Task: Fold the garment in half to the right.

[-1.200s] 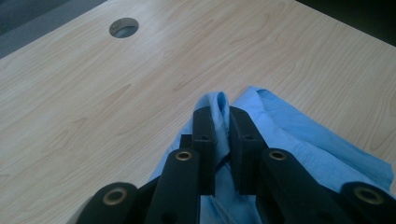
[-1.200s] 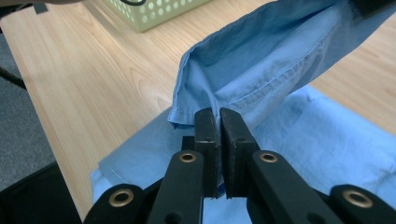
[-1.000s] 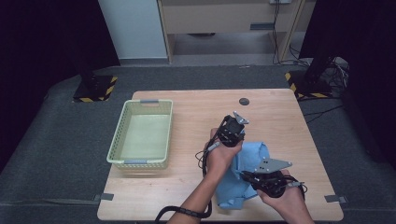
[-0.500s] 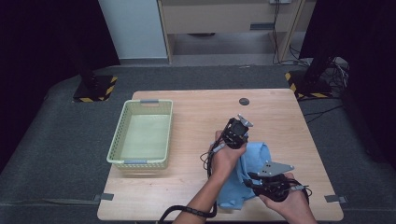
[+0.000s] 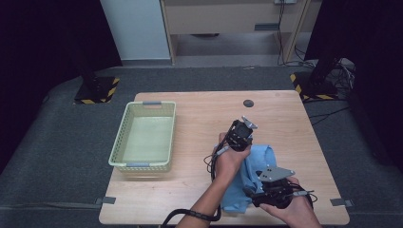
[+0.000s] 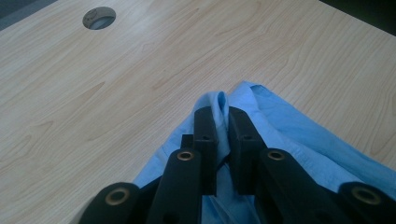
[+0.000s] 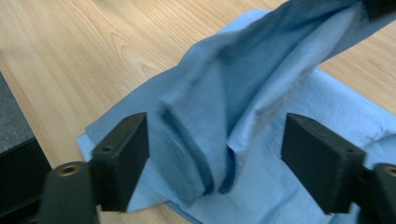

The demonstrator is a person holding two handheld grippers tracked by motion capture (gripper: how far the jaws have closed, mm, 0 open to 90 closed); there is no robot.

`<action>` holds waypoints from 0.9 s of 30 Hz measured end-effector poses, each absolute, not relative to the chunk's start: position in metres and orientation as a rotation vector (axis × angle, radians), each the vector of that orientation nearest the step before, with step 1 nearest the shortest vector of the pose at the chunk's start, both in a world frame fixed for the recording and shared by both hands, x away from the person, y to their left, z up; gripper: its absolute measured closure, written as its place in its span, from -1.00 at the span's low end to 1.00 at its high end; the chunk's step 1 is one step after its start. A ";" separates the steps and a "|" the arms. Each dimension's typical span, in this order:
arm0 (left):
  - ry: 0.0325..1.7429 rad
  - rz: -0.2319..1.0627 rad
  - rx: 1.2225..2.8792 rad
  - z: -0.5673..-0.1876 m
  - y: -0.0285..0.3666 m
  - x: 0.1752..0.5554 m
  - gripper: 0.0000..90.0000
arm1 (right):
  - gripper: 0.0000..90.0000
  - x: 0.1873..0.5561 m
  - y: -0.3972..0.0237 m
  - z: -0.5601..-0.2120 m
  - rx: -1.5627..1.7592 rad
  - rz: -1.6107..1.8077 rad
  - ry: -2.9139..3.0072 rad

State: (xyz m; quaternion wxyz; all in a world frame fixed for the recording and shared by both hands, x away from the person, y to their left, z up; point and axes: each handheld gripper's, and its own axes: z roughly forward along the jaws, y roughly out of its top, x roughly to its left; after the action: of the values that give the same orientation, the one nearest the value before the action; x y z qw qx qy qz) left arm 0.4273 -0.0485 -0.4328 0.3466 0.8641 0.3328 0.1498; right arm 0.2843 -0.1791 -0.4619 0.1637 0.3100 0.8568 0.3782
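- Light blue cloth garment (image 5: 254, 173), rumpled and partly folded, lay on the near right part of the pale wooden tabletop (image 5: 199, 118), between the two hands.
- Left tongs (image 6: 223, 122) were pressed together on a raised fold of that blue cloth; in the left gripper view the fabric stood pinched between the two black jaws, and the rest of it spread away to the right over the wood.
- From the high view, the left tongs (image 5: 239, 137) sat at the far edge of the cloth, and the hand behind them rested over the fabric.
- Right tongs (image 7: 217, 154) stood wide apart, having just been opening; a hanging fold of the cloth (image 7: 243, 93) drooped between the jaws, and neither pad pressed on it.
- In the high view the right tongs (image 5: 254, 192) lay at the near edge of the cloth, close to the tabletop's front edge, with the grey three-cornered plate on top.
- A black cable trailed from the left tongs back along the forearm.
- Well apart to the left stood a pale green plastic basket (image 5: 122, 147) with latticed walls.
- A small round dark hole (image 5: 248, 102) sat in the tabletop farther back, also seen in the left gripper view (image 6: 99, 17).
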 end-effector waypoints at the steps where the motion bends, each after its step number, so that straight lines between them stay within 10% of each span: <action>1: 0.863 0.389 2.240 -0.433 -0.048 0.427 0.86 | -0.56 0.284 -0.178 -0.462 0.875 1.067 2.444; 8: 0.850 0.382 2.236 -0.430 -0.051 0.424 0.86 | -0.60 0.290 -0.174 -0.466 0.898 1.030 2.446; 19: 0.837 0.372 2.213 -0.425 -0.052 0.423 0.85 | 0.77 0.297 -0.181 -0.468 0.948 1.042 2.427; 27: 0.821 0.381 2.182 -0.423 -0.051 0.419 0.42 | 0.92 0.294 -0.190 -0.472 0.949 1.017 2.407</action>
State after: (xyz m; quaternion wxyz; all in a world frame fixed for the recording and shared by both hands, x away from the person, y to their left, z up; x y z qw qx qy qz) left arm 0.4193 -0.0510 -0.4227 0.3799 0.8544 0.3216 0.1491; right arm 0.2942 -0.1897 -0.4721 0.1799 0.3359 0.8517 0.3597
